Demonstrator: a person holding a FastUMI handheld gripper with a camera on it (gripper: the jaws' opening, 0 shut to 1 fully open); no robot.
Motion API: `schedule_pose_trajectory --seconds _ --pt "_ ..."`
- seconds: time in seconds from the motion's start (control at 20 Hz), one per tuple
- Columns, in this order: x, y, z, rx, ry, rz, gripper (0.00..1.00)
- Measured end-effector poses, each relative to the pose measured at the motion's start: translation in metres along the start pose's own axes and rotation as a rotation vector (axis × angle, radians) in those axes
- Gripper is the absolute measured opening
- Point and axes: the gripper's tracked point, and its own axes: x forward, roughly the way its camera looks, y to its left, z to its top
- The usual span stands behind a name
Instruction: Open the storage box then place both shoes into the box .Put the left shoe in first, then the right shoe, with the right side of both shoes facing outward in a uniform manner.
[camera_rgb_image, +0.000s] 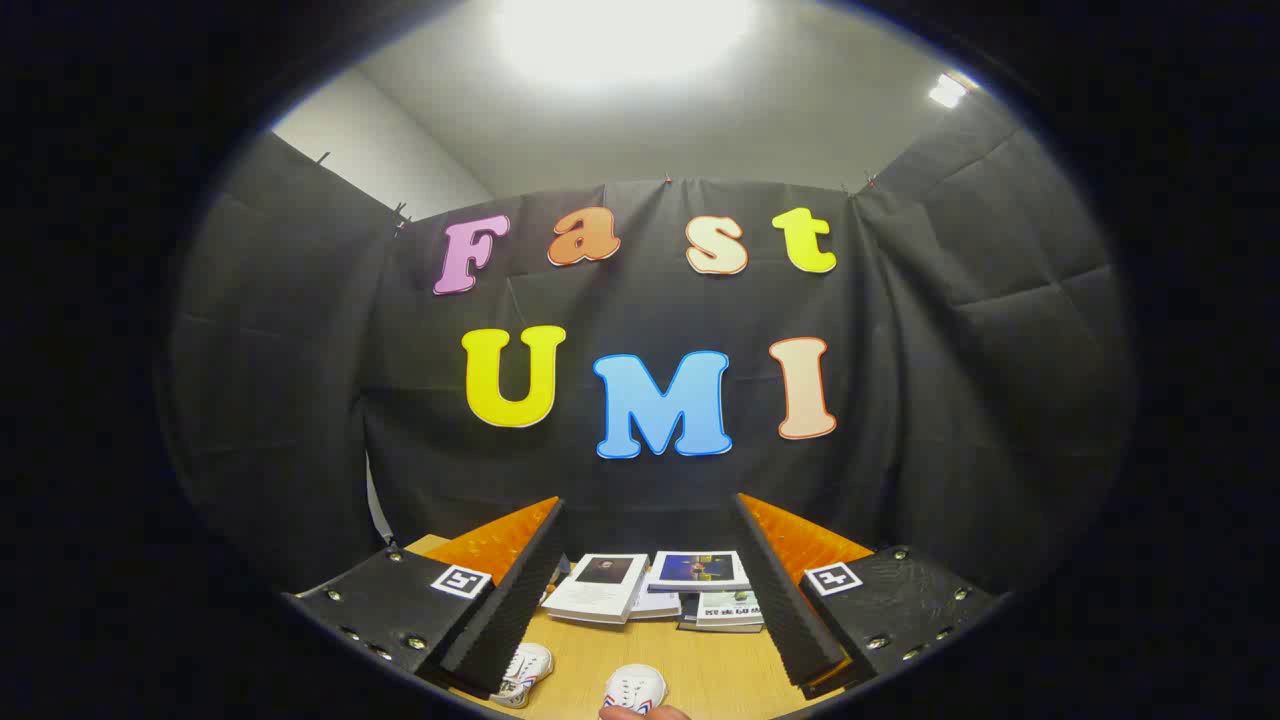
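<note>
White shoes down low on the wooden worktop: one shoe sits by the left finger's tip, the other shoe lies between the fingers, a fingertip touching it. Claw gapes wide, holding nothing. Beyond the fingers, a cluster of books lies flat, well apart from the shoes. Black cloth walls behind, bright ceiling light overhead.

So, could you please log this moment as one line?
gripper: open, empty | shoes: on table, between fingers | books: beyond | box: unopened
</note>
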Motion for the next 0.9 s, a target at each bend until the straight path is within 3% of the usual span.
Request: schedule_pose_trajectory --seconds 0.9 --pt "0.002 -0.007 0.001 -0.011 -0.010 -0.013 0.98"
